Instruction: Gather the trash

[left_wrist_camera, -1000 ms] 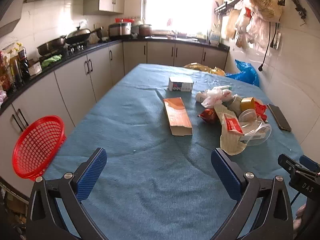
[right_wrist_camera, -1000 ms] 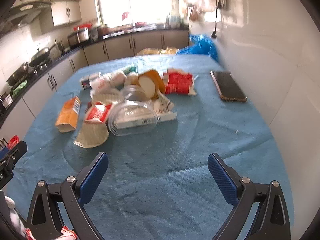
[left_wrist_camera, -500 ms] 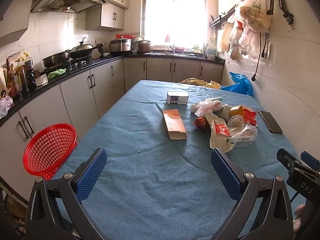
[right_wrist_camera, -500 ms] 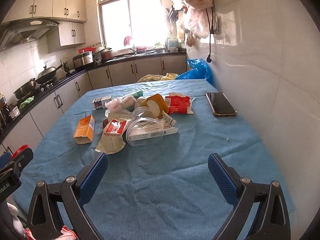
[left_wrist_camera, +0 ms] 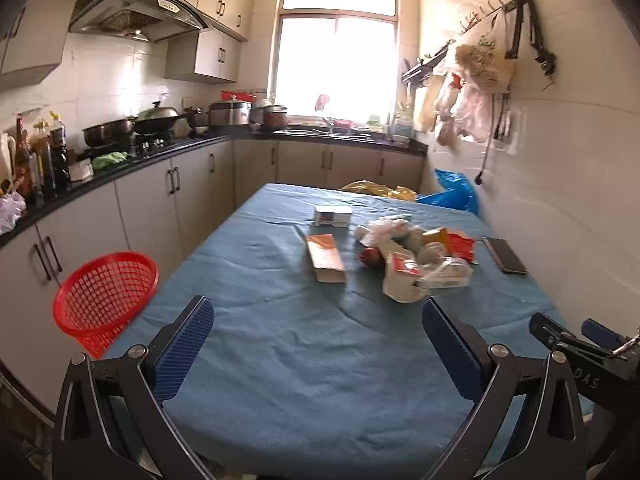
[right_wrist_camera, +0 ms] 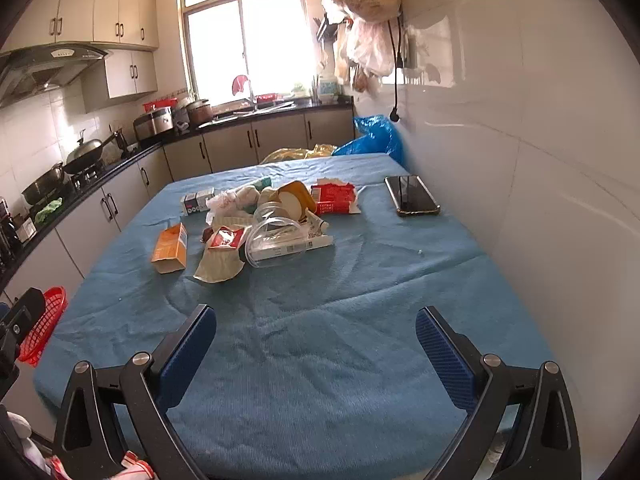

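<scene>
Each tool (left_wrist_camera: pixel 318 342) — black frame, silver screws — carries ribbed blue pads (right_wrist_camera: pixel 190 350).

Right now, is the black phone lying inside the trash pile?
No, the black phone lies apart by the wall, bare blue cloth separating it from the trash pile.

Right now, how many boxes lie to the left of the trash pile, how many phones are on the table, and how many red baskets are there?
Boxes: 2, the orange box and the white box
Phones: 1, the phone
Red baskets: 1, the red basket
Total: 4
</scene>
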Motion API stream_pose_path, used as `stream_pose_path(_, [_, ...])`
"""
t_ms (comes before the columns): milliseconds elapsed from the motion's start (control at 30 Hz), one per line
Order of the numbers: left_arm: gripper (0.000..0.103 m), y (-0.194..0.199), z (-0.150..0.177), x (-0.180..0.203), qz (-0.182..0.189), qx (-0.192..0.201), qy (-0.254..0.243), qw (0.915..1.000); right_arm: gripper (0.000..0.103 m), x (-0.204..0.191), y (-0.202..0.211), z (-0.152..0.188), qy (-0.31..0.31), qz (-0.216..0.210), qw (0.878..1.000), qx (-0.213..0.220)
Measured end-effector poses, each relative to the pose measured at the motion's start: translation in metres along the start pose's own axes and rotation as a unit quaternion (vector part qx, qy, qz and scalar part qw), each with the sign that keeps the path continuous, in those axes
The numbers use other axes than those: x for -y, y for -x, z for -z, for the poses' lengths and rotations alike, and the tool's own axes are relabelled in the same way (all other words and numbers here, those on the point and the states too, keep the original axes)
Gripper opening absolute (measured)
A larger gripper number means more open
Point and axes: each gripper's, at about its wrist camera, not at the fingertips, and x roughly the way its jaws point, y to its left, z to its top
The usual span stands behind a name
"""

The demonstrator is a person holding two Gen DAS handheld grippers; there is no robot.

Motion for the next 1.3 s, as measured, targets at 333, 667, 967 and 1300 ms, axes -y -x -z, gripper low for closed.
stream_pose_path(333, [0.103, 0.030, 0.012, 0.013, 0.025, 0.008, -0.004, 0.9996, 0.102, 0.015, 0.043, 0.009, -0.006, 0.022, 0.999, 0.044])
stream_pose_path(667, [0.103, 0.037, 0.023, 0.029, 0.072, -0.012, -0.013, 0.9972, 0.103, 0.033, 0.065, 0.017, -0.017, 0.028, 0.996, 0.086])
stream_pose_path(967, [0.103, 0.029, 0.035, 0.046, 0.107, -0.051, -0.024, 0.9927, 0.103, 0.047, 0.064, 0.021, -0.031, 0.034, 0.995, 0.084])
stream_pose_path(1300, [0.103, 0.001, 0.044, 0.065, 0.132, -0.099, -0.048, 0.9852, 0.103, 0.068, 0.040, 0.023, -0.060, 0.037, 0.996, 0.055])
